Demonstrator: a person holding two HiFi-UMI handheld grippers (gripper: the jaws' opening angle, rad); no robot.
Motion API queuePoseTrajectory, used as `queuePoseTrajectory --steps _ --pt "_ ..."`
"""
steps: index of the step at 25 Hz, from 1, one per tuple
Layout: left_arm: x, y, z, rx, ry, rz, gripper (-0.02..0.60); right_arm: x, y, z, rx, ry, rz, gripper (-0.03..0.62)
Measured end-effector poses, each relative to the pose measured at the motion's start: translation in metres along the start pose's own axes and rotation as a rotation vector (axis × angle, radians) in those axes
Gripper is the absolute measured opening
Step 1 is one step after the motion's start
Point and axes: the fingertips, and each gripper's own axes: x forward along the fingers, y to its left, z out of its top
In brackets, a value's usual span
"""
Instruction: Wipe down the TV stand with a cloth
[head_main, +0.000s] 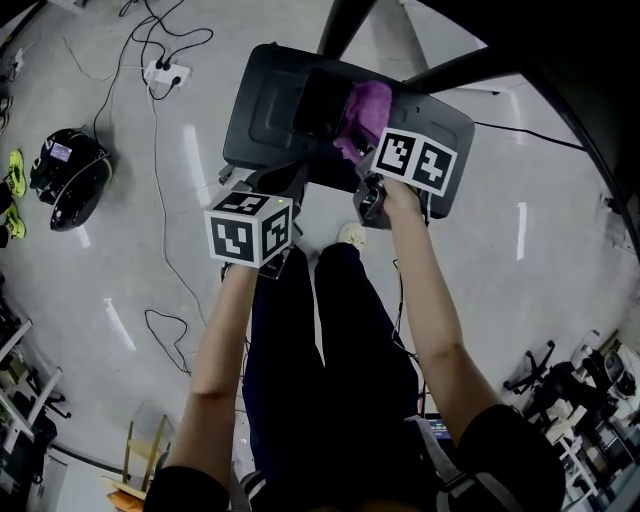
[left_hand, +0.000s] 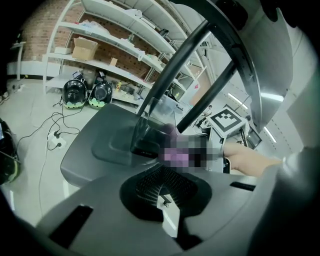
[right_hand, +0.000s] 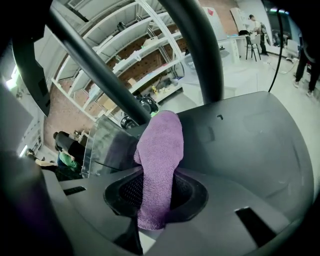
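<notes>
while the right gripper (right_hand: 154, 212) clamps the one cloth (right_hand: 161, 145) — purple — the left gripper (left_hand: 163, 199) is closed, empty.

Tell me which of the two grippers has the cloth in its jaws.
The right gripper: its jaws are clamped on the purple cloth, draped onto the TV stand. The left gripper has nothing between its jaws.

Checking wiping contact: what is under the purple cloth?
The purple cloth rests on the dark TV stand base, with its near end pinched in the right gripper. The patch of base beneath it is covered, so unseen.
</notes>
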Motion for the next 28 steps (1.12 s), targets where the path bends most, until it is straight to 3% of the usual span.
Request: queuePoseTrajectory --steps 28 --pt "0.065 -0.095 -0.014 0.055 0.046 -0.065 0.008 -0.064 -0.105 0.001 0.059 -0.021 -0.054 0.089"
